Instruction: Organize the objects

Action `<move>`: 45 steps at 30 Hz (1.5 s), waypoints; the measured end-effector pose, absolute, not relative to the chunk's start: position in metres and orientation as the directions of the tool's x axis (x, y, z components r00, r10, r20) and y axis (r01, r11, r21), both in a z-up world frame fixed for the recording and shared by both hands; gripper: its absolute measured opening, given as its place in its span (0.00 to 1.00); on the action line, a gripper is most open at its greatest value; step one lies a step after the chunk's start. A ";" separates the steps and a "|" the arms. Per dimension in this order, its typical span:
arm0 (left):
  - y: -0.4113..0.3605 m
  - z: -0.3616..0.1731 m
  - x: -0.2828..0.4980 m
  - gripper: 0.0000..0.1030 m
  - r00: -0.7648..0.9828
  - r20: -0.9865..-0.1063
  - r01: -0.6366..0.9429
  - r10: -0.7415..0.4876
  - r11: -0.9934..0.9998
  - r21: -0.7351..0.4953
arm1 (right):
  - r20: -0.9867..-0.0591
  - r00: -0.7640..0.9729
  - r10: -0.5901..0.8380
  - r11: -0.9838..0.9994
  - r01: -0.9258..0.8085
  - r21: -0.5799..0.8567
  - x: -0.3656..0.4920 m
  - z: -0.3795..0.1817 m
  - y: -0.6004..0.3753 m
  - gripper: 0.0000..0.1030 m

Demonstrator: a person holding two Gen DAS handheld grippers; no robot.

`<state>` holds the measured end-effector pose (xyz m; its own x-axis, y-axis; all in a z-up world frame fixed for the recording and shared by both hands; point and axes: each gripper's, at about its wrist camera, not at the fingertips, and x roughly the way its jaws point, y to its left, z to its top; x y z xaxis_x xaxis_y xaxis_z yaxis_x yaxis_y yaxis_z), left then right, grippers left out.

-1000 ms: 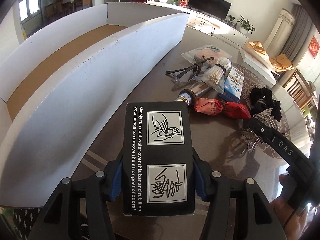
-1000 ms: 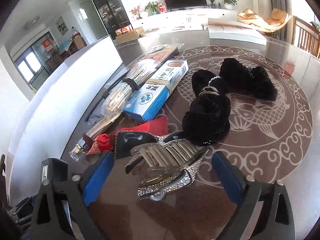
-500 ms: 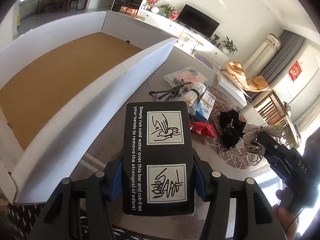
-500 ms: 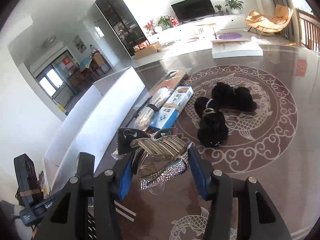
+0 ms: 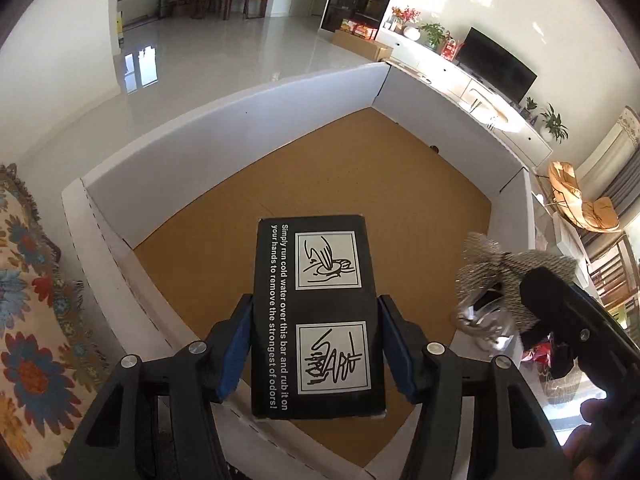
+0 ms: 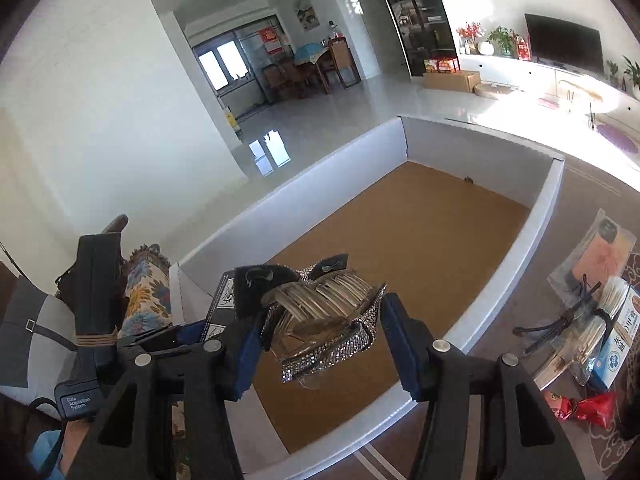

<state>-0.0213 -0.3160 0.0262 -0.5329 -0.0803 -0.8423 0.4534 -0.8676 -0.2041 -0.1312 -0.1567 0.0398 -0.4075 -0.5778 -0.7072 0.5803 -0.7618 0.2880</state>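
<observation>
My left gripper (image 5: pixel 314 344) is shut on a black box with white pictograms (image 5: pixel 316 312) and holds it above the near end of the white-walled cardboard box (image 5: pixel 224 148), over its brown floor (image 5: pixel 360 184). My right gripper (image 6: pixel 320 340) is shut on a rhinestone hair clip (image 6: pixel 324 320) and holds it over the same box (image 6: pixel 336 160) near its front corner. The clip also shows at the right of the left wrist view (image 5: pixel 492 280), and the black box at the left of the right wrist view (image 6: pixel 220 308).
On the table to the right lie a blue-and-white carton (image 6: pixel 616 344), a bag of sticks (image 6: pixel 600 312), a black clip (image 6: pixel 560 320), a plastic pouch (image 6: pixel 604 248) and a red wrapper (image 6: pixel 592 406). A floral cloth (image 5: pixel 28 320) lies left of the box.
Both grippers rose and swung left from the table to above the open box. The right gripper shut on the hair clip and lifted it; the left kept its black box.
</observation>
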 end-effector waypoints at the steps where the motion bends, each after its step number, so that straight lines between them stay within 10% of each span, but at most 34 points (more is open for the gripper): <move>1: -0.316 0.027 -0.024 0.66 -0.527 -0.844 0.455 -0.096 -0.871 -0.185 | -0.722 -0.409 -0.558 -0.775 0.568 0.277 -0.135 0.034 -0.159 0.81; 8: -0.273 0.045 -0.011 0.78 -0.631 -0.764 0.402 -0.136 -0.899 -0.172 | -0.642 -0.576 -0.505 -0.845 0.481 0.233 -0.112 0.047 -0.078 0.98; 18: -0.075 0.010 0.000 0.89 -0.588 -0.729 -0.078 0.349 -0.922 -0.379 | -0.752 -0.650 -0.109 -0.986 0.169 -0.003 -0.068 -0.022 0.124 1.00; 45: 0.017 -0.066 -0.022 0.94 -0.493 -0.863 -0.077 0.108 -0.994 -0.080 | -0.810 -0.586 0.014 -1.000 -0.003 -0.015 -0.050 -0.076 0.181 1.00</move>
<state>-0.0216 0.0166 -0.0659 -0.4932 0.1079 -0.8632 -0.0768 -0.9938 -0.0804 -0.0496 0.1809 -0.0756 -0.5862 0.0141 -0.8101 -0.0027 -0.9999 -0.0154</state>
